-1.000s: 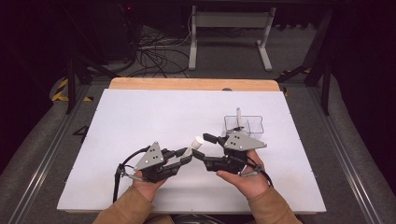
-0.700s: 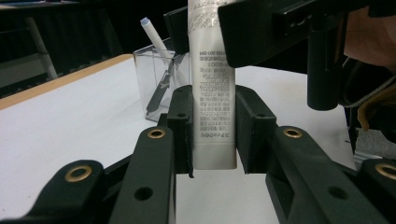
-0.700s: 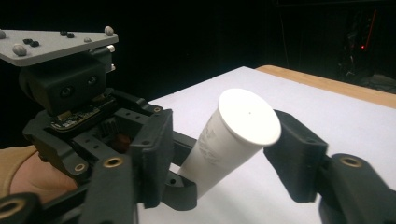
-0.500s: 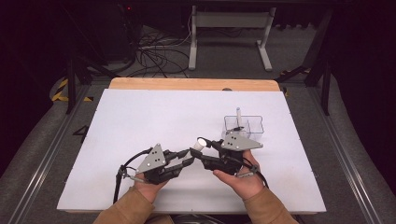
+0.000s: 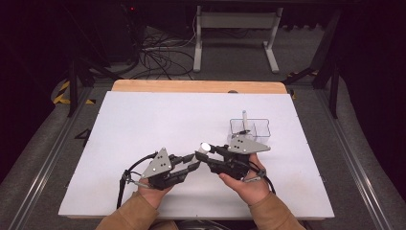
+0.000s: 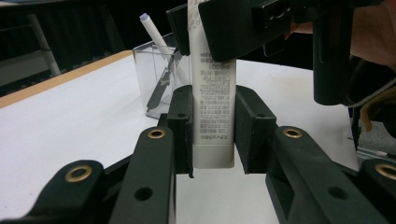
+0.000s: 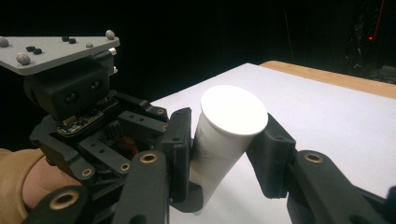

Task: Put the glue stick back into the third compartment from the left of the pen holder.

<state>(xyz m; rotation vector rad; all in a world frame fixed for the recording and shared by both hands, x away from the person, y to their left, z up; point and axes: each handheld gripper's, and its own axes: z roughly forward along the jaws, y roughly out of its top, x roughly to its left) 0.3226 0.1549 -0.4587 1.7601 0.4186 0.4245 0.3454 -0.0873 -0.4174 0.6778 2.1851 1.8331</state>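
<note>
White tube (image 5: 205, 147) stands upright between both grippers at table's 6 o'clock, cap up. Right gripper (image 7: 224, 154) clamps its upper part; left gripper (image 6: 212, 135) closes on its lower end. Clear bin (image 5: 250, 127) sits at 2 o'clock from it.

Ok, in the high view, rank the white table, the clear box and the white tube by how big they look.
1. white table, by far the largest.
2. clear box, small by comparison.
3. white tube, smallest, though the grippers hide most of it.
</note>
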